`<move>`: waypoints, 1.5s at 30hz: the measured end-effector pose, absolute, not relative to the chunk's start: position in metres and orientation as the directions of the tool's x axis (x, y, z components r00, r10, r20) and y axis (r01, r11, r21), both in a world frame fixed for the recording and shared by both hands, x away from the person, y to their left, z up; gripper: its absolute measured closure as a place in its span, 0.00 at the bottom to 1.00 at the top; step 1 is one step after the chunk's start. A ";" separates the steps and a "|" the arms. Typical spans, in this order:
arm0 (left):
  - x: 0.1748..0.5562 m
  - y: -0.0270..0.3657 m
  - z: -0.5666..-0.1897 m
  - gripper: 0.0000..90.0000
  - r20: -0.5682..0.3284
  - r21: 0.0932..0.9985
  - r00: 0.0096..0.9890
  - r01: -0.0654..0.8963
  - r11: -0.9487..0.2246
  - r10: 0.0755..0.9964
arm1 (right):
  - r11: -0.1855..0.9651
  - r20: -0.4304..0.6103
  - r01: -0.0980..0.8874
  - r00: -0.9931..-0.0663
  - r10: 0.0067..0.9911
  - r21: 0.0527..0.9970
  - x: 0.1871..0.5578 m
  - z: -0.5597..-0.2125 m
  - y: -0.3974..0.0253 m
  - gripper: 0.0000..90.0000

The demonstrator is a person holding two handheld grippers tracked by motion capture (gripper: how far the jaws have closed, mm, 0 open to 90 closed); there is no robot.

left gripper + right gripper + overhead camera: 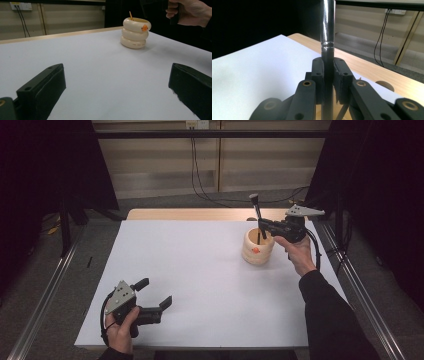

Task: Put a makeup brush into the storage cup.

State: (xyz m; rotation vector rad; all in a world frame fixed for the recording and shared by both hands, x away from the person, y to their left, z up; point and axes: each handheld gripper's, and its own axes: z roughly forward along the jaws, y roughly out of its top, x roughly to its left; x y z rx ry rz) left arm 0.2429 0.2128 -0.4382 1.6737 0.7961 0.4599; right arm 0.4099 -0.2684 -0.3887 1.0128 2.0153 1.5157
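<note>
The ringed holder (pixel 258 247) is cream with an orange mark; the brush (pixel 327 37) is glossy black with silver bands; the counter (pixel 200 270) is white, wood-edged.

A white table (pixel 200 270) fills the middle of the high view, a bare wooden strip (pixel 190 214) along its far edge. A cream ringed holder (pixel 257 247) stands on it, right of centre.

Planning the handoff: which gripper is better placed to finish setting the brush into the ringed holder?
Right. The right gripper is clamped on the brush directly over the holder; the left gripper sits open, far across the table.
</note>
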 end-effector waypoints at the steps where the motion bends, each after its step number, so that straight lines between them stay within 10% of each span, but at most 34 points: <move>1: 0.243 0.213 -0.438 0.01 -0.112 0.960 0.690 0.260 -0.101 0.715 | 0.143 0.087 0.297 -0.644 0.760 0.944 0.410 -0.390 -0.268 0.89; 45: 0.242 0.214 -0.438 0.01 -0.118 0.960 0.686 0.264 -0.094 0.718 | 0.163 0.120 0.382 -0.618 0.777 0.910 0.410 -0.428 -0.270 0.88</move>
